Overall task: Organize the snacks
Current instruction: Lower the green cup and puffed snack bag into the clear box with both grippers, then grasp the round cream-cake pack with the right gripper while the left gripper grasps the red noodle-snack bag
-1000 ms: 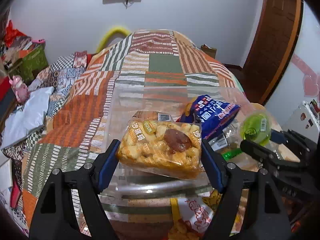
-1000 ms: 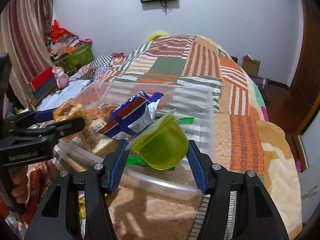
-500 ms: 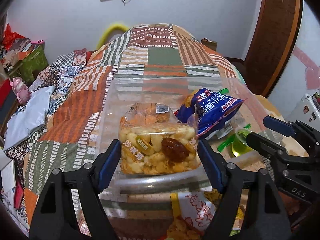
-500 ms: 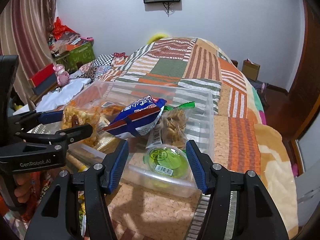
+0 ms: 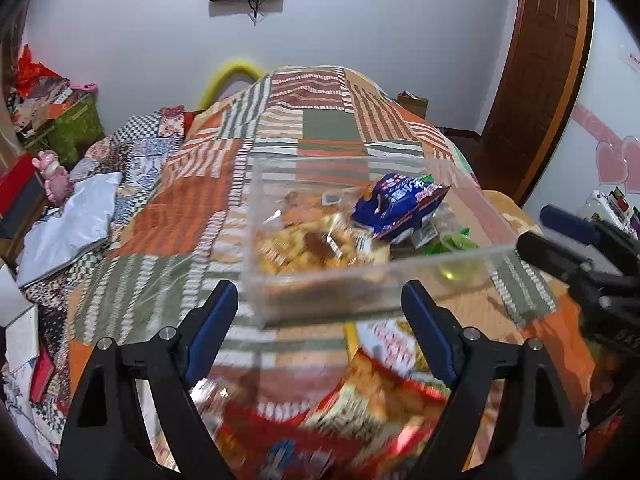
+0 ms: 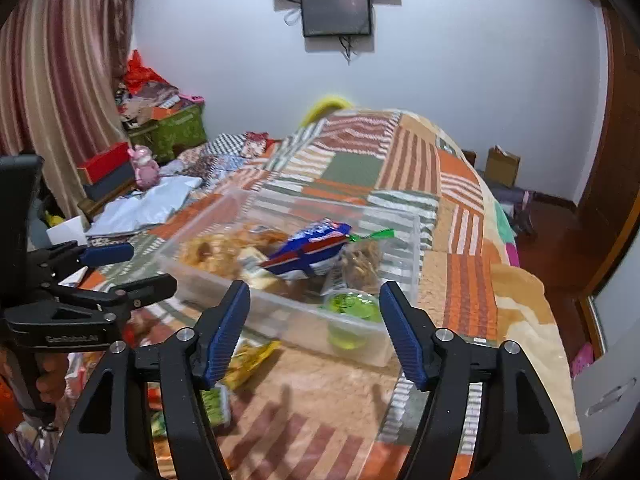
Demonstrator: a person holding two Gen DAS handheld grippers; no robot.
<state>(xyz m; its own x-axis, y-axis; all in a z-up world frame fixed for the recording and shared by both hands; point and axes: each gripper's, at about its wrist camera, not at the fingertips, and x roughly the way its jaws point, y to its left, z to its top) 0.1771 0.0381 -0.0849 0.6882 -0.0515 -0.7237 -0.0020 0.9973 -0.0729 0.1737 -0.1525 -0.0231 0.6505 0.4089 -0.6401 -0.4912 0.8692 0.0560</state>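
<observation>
We see the left gripper (image 5: 320, 312) in the lower middle of the left wrist view. Its blue fingers (image 5: 212, 322) stand wide apart and are opening; nothing is between them, and they touch nothing. Just above them in the frame is the clear plastic bin (image 5: 448, 258), which sits on the patchwork bed cover (image 5: 328, 136). Inside the bin, at the left, lies the bag of puffed snacks (image 5: 304, 248), and to its right the blue snack packet (image 5: 400, 204) leans over other small packets. Below the fingers, at the bottom of the frame, more snack bags (image 5: 384, 392) lie on the bed, blurred.

In the right wrist view the right gripper (image 6: 314, 332) is in the lower middle. Its fingers (image 6: 404, 336) are also wide and opening, with nothing held. The green jelly cup (image 6: 352, 314) stands in the near right corner of the bin, seen between the fingertips but apart from them. At the left edge of this frame a hand (image 6: 44, 380) holds the left gripper's handle.
</observation>
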